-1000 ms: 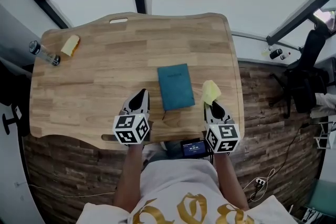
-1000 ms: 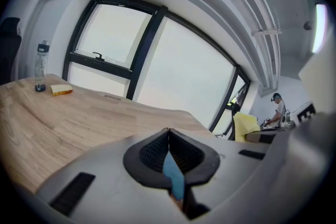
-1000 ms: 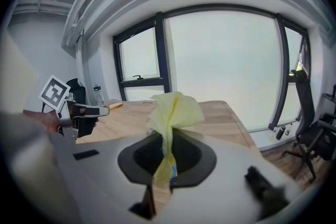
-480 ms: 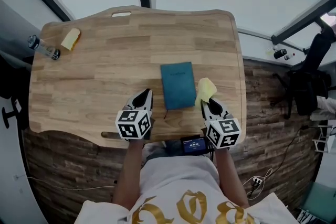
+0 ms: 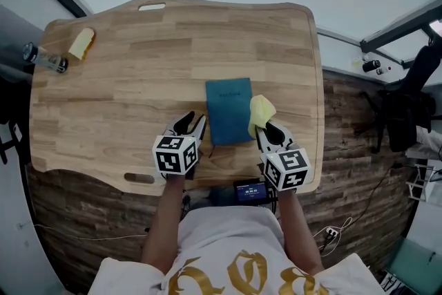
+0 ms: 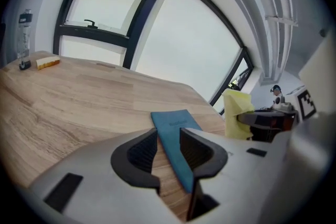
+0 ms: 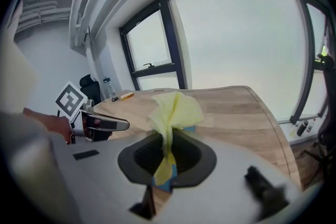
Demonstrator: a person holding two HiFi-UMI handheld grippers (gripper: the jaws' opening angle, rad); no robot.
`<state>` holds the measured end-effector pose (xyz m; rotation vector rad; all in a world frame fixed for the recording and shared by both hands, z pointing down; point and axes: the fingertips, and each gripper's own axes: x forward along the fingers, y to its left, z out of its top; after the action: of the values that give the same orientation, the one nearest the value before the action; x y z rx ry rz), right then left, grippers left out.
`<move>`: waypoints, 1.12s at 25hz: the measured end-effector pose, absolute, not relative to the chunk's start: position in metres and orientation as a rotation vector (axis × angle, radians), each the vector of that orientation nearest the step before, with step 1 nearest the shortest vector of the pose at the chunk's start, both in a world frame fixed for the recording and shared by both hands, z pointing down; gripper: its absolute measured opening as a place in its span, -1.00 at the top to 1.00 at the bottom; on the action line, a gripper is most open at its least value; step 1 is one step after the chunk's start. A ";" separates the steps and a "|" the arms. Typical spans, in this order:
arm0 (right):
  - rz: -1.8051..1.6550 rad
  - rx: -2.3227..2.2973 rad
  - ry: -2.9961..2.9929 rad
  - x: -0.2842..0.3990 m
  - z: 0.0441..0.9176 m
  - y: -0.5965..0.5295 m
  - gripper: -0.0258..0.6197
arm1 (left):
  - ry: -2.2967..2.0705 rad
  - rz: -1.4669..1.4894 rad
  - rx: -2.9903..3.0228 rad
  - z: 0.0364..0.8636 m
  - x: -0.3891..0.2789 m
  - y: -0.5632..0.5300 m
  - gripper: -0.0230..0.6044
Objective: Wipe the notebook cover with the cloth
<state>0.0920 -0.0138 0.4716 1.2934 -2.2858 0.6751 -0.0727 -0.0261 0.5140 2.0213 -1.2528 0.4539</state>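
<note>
One wooden tabletop [image 5: 124, 79], wavy-edged with rounded corners, filling most of the head view. Two slot cut-outs in it, one at the far edge and one at the near-left edge. Wide bare wood across the whole left half and along the far strip. Only a narrower bare band on the right, between the notebook and the right edge. Past that edge, wood-pattern floor and one dark chair [image 5: 407, 100], well apart from the work.

Two arms reaching in over the near edge, each with one hand-held gripper topped by one marker cube.

One teal notebook [image 5: 228, 110], closed and flat, right of centre, long side running away from the person, near end just short of the near edge.

Just beside the notebook's near-left corner, the left hand-held gripper [image 5: 192, 122], jaws apart and opening, pads pressing on nothing. Teal cover edge visible through the gap in the left gripper view.

At the notebook's near-right corner, the right hand-held gripper [image 5: 266, 131], jaws clamped on one yellow cloth [image 5: 260, 110]. Cloth bunched, standing up past the tips, overlapping the notebook's right edge.

One small device with a lit screen [image 5: 250, 190] at the near edge, between the arms.

One clear bottle [image 5: 43, 59] standing at the far-left corner, with one yellow block [image 5: 81, 43] near it.
</note>
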 end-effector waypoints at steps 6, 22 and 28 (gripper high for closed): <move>0.675 1.257 -2.249 0.094 0.489 -0.033 0.80 | -1.224 0.511 1.975 0.538 -0.070 -0.030 0.48; 0.727 1.177 -2.205 0.092 0.528 -0.083 0.80 | -1.086 0.580 1.897 0.575 -0.053 -0.045 0.48; 0.707 1.165 -2.159 0.093 0.542 -0.097 0.80 | -1.022 0.604 1.870 0.583 -0.047 -0.047 0.48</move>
<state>0.0931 -0.0972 0.5416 1.1651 -2.1591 0.7073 -0.0466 -0.0469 0.5834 1.8697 -1.0216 0.6038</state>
